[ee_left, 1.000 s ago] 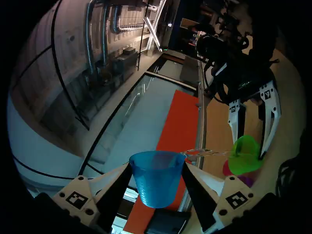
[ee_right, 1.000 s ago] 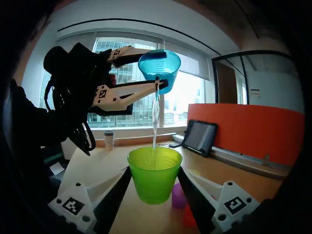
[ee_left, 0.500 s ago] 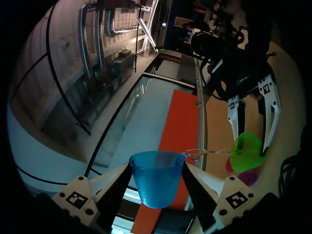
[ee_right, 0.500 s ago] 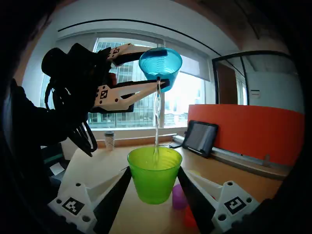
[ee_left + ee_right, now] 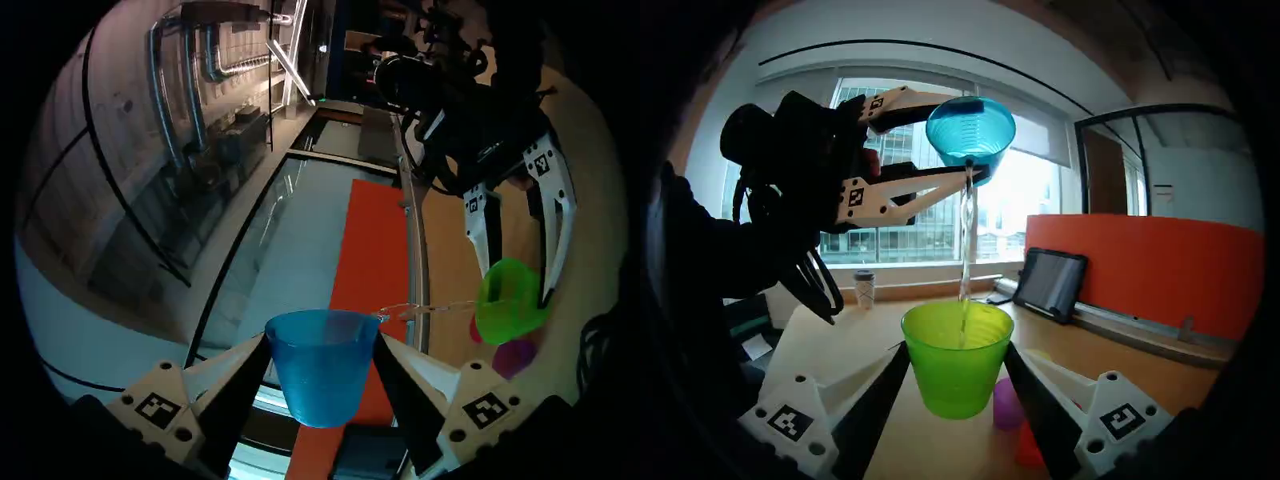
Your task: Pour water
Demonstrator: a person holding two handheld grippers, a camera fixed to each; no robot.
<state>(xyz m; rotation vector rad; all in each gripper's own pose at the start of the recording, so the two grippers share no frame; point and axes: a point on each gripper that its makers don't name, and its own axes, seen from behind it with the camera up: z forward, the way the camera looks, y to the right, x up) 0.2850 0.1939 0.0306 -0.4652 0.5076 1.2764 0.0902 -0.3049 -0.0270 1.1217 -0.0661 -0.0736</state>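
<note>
Water stream (image 5: 966,232): thin, unbroken, leaves the lower rim of the blue cup (image 5: 970,140) and drops into the mouth of the green cup (image 5: 958,376), landing approx. mid-mouth, inside the rim.

Blue cup: tipped steeply, held high, directly above the green cup. Left gripper (image 5: 322,344) is clamped on it, one finger each side of the wall.

Green cup: upright, mouth up. Right gripper (image 5: 958,350) is closed round it, both fingers against its sides.

Progress: pour in hand, not complete. Qty left in the blue cup and fill level in the green cup can't be read through the tinted walls. Remaining, by judgement: finish the flow, level the blue cup.

Clearances: open air between the cups. Purple item (image 5: 1006,404) and red item (image 5: 1028,444) lie on the desk (image 5: 840,336) just beside the green cup's base. Tablet (image 5: 1050,282) and orange partition (image 5: 1160,264) stand well apart to one side.
</note>
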